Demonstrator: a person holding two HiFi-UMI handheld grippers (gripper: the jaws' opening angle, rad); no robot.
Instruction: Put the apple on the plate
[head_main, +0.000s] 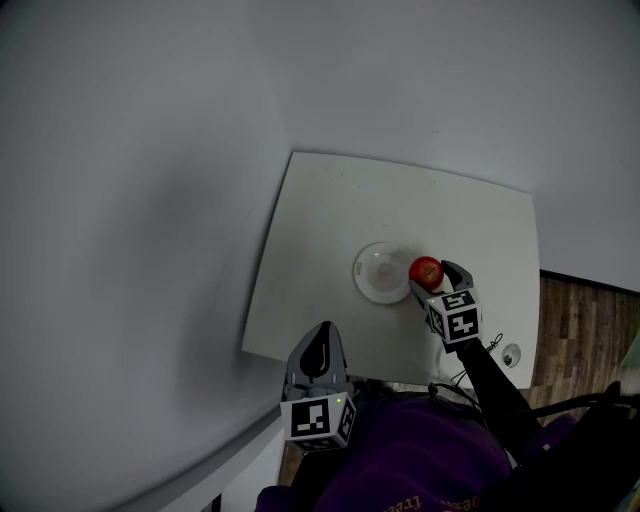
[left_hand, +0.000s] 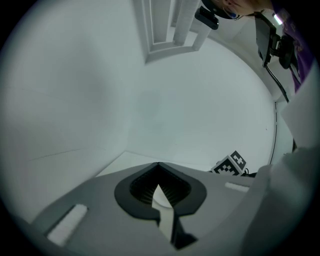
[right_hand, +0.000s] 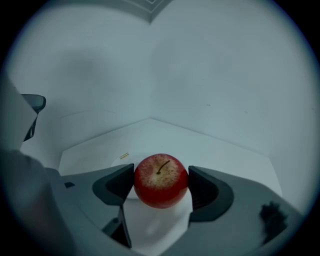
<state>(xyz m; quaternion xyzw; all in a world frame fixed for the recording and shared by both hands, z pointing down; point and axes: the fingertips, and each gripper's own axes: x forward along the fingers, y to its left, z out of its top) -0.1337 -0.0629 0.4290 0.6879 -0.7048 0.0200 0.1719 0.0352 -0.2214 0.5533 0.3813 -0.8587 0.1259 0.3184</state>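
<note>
A red apple (head_main: 426, 270) (right_hand: 160, 180) with a short stem sits between the jaws of my right gripper (head_main: 430, 278) (right_hand: 161, 184), which is shut on it, both pads touching its sides. The apple is at the right rim of a round white plate (head_main: 380, 272), and in the right gripper view part of that plate (right_hand: 119, 164) shows just behind and left of the apple. Nothing lies on the plate. My left gripper (head_main: 318, 345) (left_hand: 159, 175) is held off the table's near edge, its dark pads together and nothing between them.
The white table (head_main: 330, 220) stands in a corner of grey walls. A small round white object (head_main: 512, 354) and a thin cable (head_main: 492, 344) lie at its front right. Wooden floor (head_main: 585, 330) shows to the right. A purple sleeve (head_main: 420, 460) fills the bottom.
</note>
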